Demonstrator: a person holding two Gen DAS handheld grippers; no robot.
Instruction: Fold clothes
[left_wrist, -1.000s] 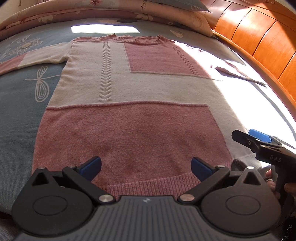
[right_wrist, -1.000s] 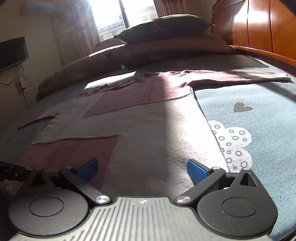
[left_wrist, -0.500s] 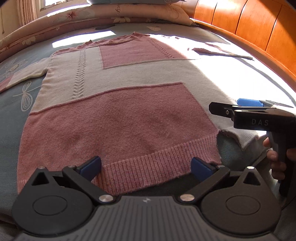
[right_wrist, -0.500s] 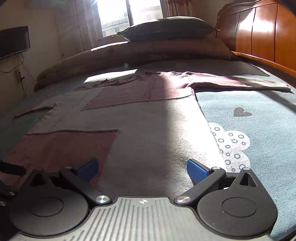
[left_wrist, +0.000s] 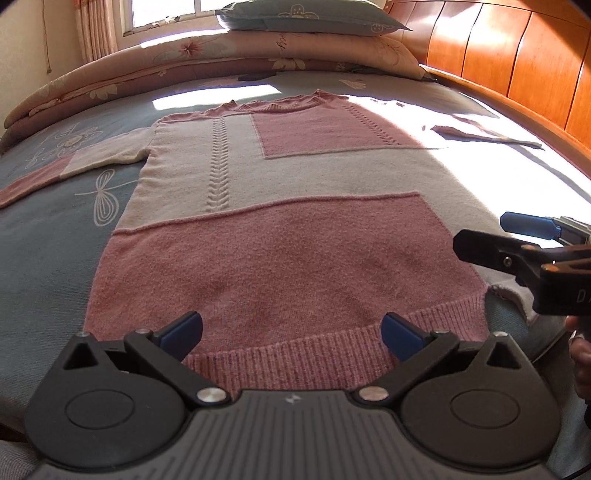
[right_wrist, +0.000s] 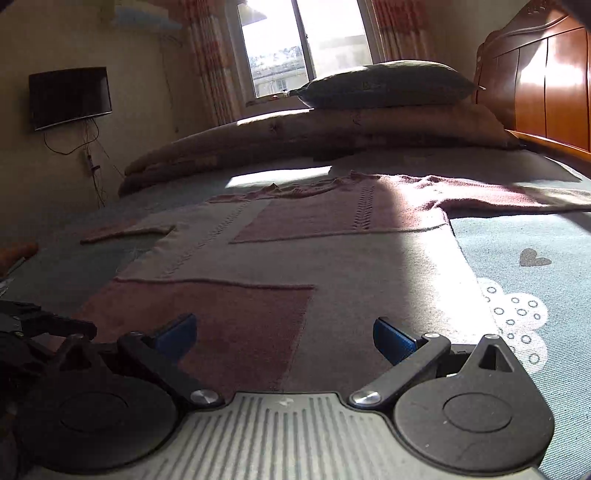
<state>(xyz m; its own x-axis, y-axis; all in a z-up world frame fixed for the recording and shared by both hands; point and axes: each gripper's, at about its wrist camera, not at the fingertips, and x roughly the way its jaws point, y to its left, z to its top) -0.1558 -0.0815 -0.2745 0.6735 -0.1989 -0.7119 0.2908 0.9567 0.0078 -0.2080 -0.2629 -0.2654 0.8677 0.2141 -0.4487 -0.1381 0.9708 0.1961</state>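
A pink and cream knitted sweater (left_wrist: 280, 206) lies flat on the bed, collar at the far end, sleeves spread to both sides. Its ribbed pink hem (left_wrist: 295, 354) sits right in front of my left gripper (left_wrist: 291, 332), which is open with nothing between its blue pads. The right gripper (left_wrist: 517, 236) shows at the right of the left wrist view, over the sweater's right hem corner. In the right wrist view the same sweater (right_wrist: 303, 258) spreads ahead, and my right gripper (right_wrist: 284, 336) is open just above its cream lower part.
The blue patterned bedsheet (left_wrist: 48, 240) lies under the sweater. A rolled floral quilt (left_wrist: 229, 55) with a pillow (left_wrist: 314, 18) on top lies at the far end. A wooden headboard (left_wrist: 517, 66) runs along the right. A wall TV (right_wrist: 70, 96) and window (right_wrist: 303, 44) are behind.
Both grippers have tilted up and drawn back slightly, so more of the room shows. The sweater lies as before and both grippers stay open.
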